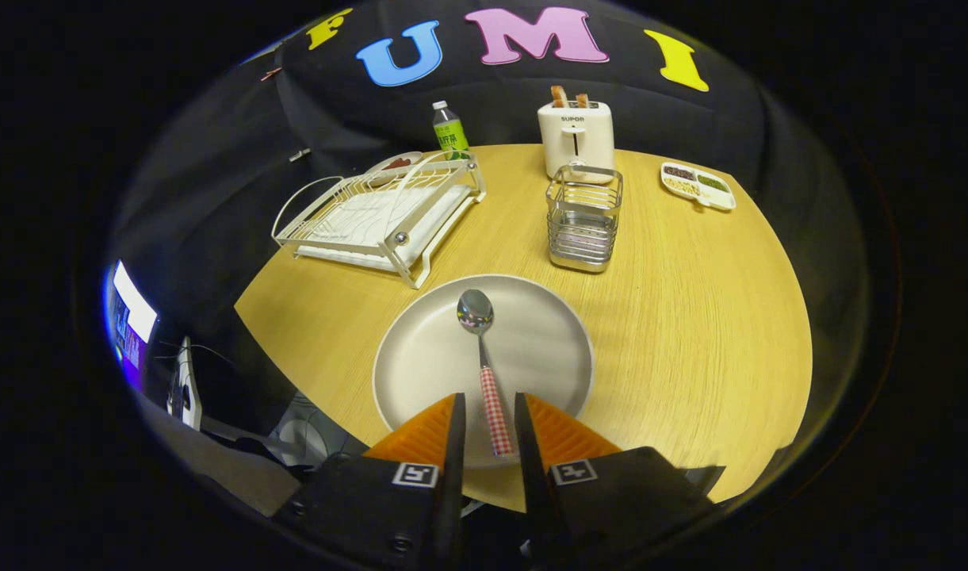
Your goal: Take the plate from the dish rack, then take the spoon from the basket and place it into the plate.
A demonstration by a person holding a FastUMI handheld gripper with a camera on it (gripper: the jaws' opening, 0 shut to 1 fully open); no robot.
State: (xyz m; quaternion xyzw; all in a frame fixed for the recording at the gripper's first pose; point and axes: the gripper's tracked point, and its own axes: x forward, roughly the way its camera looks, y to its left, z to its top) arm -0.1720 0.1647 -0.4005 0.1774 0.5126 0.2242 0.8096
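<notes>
The round, pale wooden table [690,317] is carrying everything here, and it is spreading out beyond the fingers toward the black cloth wall. The white wire dish rack [380,218] is sitting on the far left part of the table, tilted slightly, with no plate standing in it. The round, cream-coloured plate [531,357] is lying flat on the table just ahead of the fingers, between the dish rack and the near edge. The gripper [487,408], with its orange ribbed fingers [420,432] and black body, is hovering over the near rim of the plate; its fingers are standing apart with a gap on each side of the spoon handle, so they are not pressing on it. The white toaster [576,139] with two slices of toast in it is standing at the far edge of the table. The silvery metal wire basket [583,230] is standing just in front of the toaster, beyond the plate. The spoon with a shiny metal bowl and a red-and-white checked handle [484,357] is lying in the plate, its bowl pointing away and its handle end lying between the fingers. A white divided snack tray [698,185] is resting at the far right, and a green-labelled bottle [449,131] is standing behind the dish rack
</notes>
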